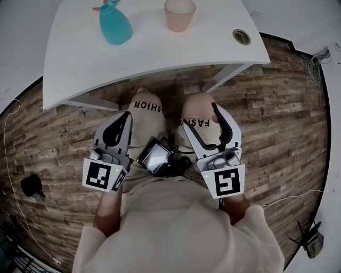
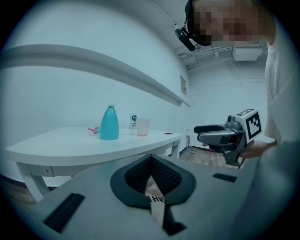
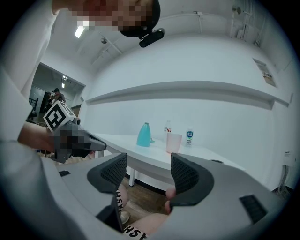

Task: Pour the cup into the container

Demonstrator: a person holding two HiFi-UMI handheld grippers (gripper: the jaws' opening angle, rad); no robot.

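Note:
A pink cup (image 1: 179,14) stands upright at the far side of the white table (image 1: 160,50), and a teal bottle-shaped container (image 1: 115,24) stands to its left. Both grippers hang over the person's knees, short of the table's front edge and well away from both objects. My left gripper (image 1: 124,118) is shut with nothing in it. My right gripper (image 1: 209,121) is open and empty. The left gripper view shows the container (image 2: 109,123) and cup (image 2: 143,126) far beyond the shut left gripper (image 2: 151,161). From the right gripper (image 3: 147,176), the cup (image 3: 173,142) shows between the spread fingers.
A small pink item (image 1: 100,7) lies behind the container. Two small white bottles (image 3: 189,137) stand behind the cup near the wall. A round cable hole (image 1: 241,36) sits at the table's right corner. A dark device (image 1: 157,158) rests in the person's lap. The floor is wood.

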